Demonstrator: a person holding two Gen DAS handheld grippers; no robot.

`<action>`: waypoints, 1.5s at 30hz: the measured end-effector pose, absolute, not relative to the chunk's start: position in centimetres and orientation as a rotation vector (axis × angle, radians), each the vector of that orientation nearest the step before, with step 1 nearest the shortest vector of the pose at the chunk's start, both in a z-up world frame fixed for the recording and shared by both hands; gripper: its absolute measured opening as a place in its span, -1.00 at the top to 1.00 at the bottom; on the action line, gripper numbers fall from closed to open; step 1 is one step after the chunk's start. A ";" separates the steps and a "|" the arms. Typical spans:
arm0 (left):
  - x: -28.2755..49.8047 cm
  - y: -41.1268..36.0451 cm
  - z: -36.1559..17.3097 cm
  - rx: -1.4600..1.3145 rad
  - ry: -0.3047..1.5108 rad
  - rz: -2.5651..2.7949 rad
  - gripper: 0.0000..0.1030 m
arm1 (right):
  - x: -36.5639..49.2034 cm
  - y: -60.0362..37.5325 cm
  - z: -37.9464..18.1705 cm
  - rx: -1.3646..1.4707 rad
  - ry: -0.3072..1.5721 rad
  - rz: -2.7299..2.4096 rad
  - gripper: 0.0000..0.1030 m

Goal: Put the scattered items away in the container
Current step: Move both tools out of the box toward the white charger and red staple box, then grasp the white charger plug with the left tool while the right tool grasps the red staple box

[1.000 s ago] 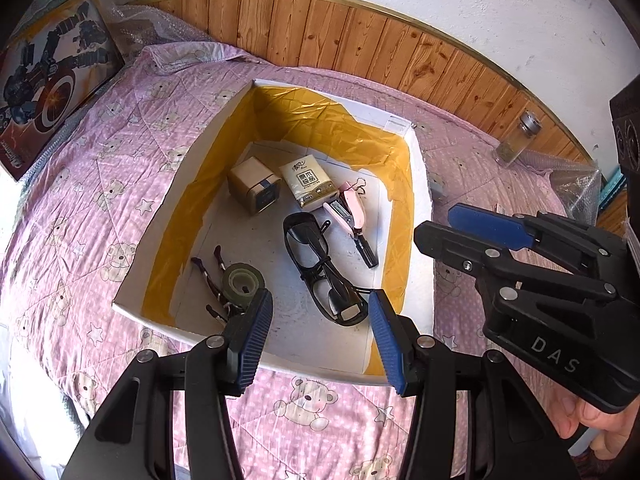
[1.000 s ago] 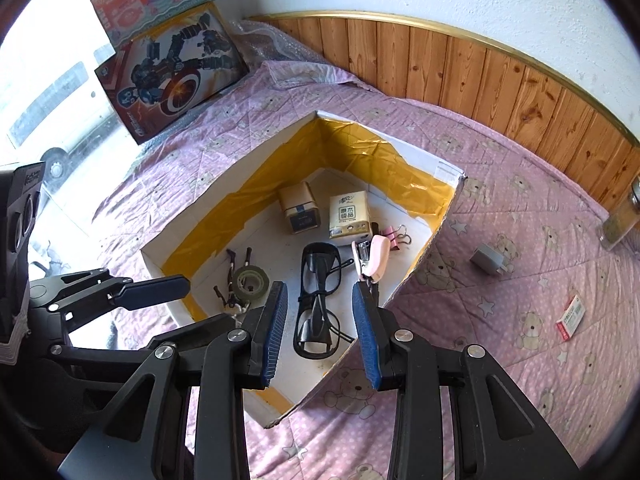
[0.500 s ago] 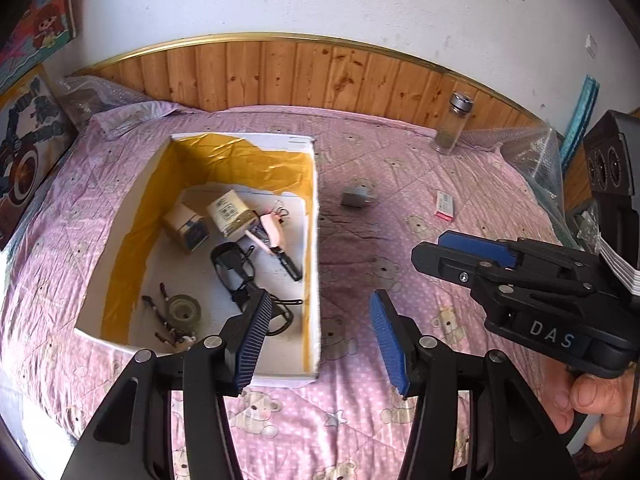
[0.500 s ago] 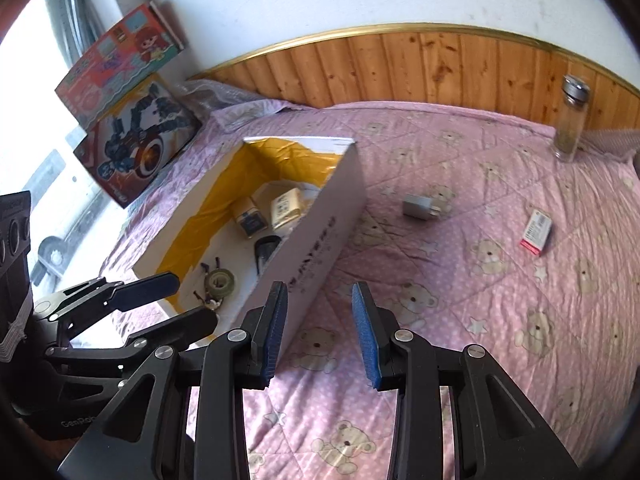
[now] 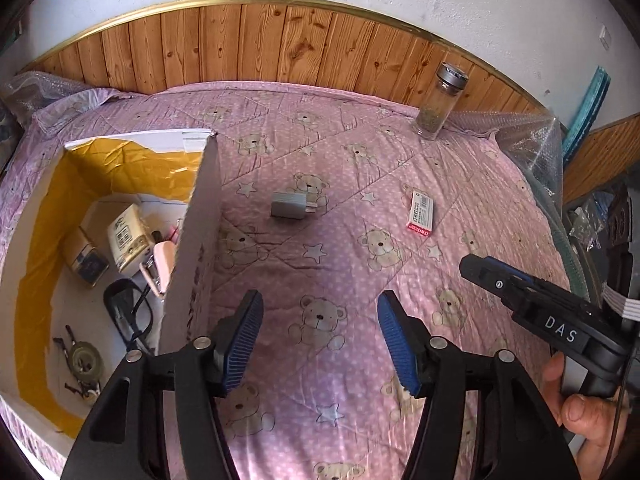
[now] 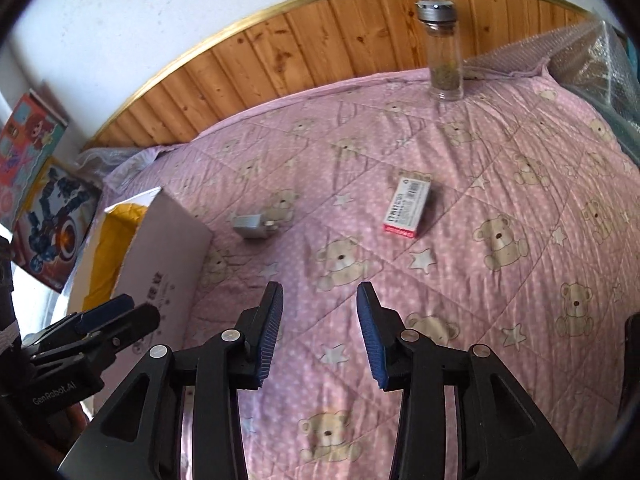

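A white cardboard box (image 5: 192, 248) lined with yellow tape lies on the pink bedspread at the left; its outer wall (image 6: 160, 272) shows in the right wrist view. Inside it are black glasses (image 5: 128, 312), two small cartons, a pink stapler and a tape roll. On the bedspread lie a grey charger plug (image 5: 289, 205) (image 6: 250, 226) and a small white-and-red packet (image 5: 421, 214) (image 6: 407, 209). My left gripper (image 5: 320, 336) is open above the quilt, right of the box. My right gripper (image 6: 319, 330) is open too, short of the packet, nothing between its fingers.
A glass jar with a metal lid (image 5: 440, 104) (image 6: 442, 52) stands at the back by the wooden wall panel. Bubble wrap (image 5: 532, 148) lines the right edge. Toy boxes (image 6: 44, 216) lean at the far left. A hand (image 5: 588, 412) holds the right gripper's handle.
Both grippers have swung right, away from over the box toward the open bedspread. The plug and packet now lie ahead of them. Both stayed open.
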State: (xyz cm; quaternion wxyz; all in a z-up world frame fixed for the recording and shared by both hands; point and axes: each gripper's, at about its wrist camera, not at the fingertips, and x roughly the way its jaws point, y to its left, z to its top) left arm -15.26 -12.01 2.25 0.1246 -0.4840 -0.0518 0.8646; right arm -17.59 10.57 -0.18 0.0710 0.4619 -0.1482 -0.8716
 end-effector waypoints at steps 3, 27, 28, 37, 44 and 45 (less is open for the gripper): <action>-18.4 -11.1 0.9 -1.439 -0.160 2.519 -0.24 | -20.1 12.2 -1.9 1.434 -0.468 -2.643 0.14; -32.8 -9.3 -10.0 -1.640 -0.110 2.526 -0.21 | -31.2 14.1 -10.1 1.588 -0.355 -2.690 -0.29; -32.8 -9.1 -9.9 -1.618 -0.110 2.515 -0.02 | -31.2 13.9 -10.1 1.585 -0.338 -2.690 -0.24; -32.8 -9.3 -9.6 -1.600 -0.135 2.514 0.00 | -30.5 14.3 -9.7 1.517 -0.435 -2.656 0.69; -31.7 -9.6 -8.5 -1.586 -0.144 2.519 0.00 | -29.0 14.5 -7.9 1.460 -0.498 -2.637 0.71; -31.5 -9.6 -8.3 -1.581 -0.148 2.521 0.00 | -28.8 14.4 -7.7 1.455 -0.495 -2.637 0.71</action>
